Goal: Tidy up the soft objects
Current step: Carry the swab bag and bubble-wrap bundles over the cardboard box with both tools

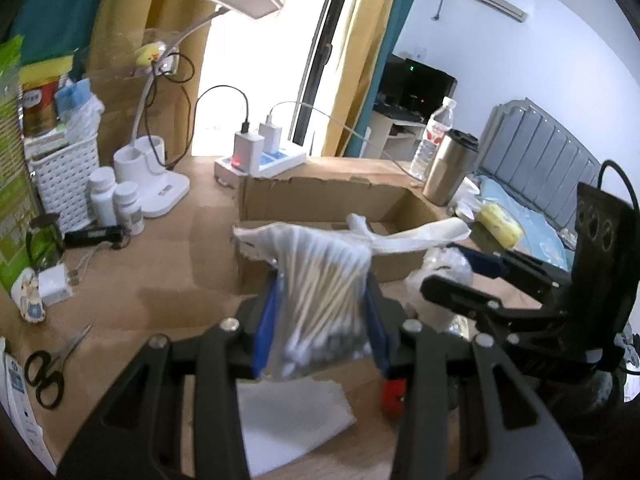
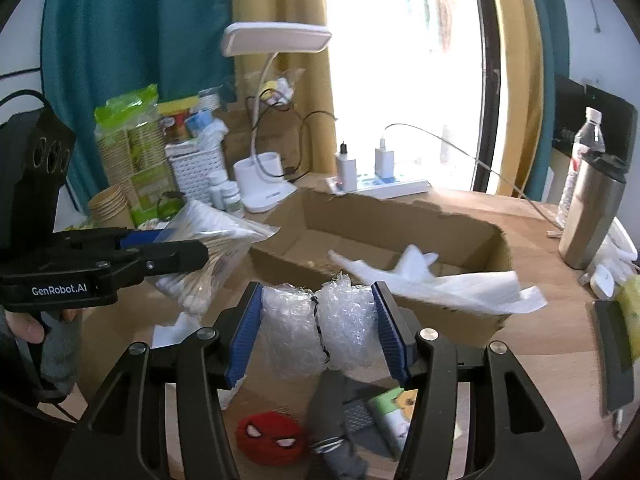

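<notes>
A: What does the left claw (image 1: 320,320) have?

B: It is clamped on a clear plastic bag of wooden-stemmed cotton swabs (image 1: 324,292). In the left wrist view the sticks run away from the camera, white tips near the lens and at the far end, so the long axis lies along the fingers. The bag hangs above the wooden counter (image 1: 160,272), just in front of the open brown cardboard box (image 1: 336,200).

A: And the right claw (image 2: 318,328)?

B: Its blue pads (image 2: 242,336) squeeze a roll of clear bubble wrap (image 2: 296,328), tied round the middle with a dark cord. The roll lies crosswise between the pads, held above the counter by the box's near wall.

A: What does one view add?

B: Only the right wrist view shows the red round spider-face plush (image 2: 270,436) and a grey cloth (image 2: 332,420) on the counter below the roll. Only the left view shows black-handled scissors (image 1: 48,368) and a flat white foam sheet (image 1: 292,420) under the bag. Both show a white crumpled tissue (image 2: 436,280) draped over the box's near wall.
</notes>
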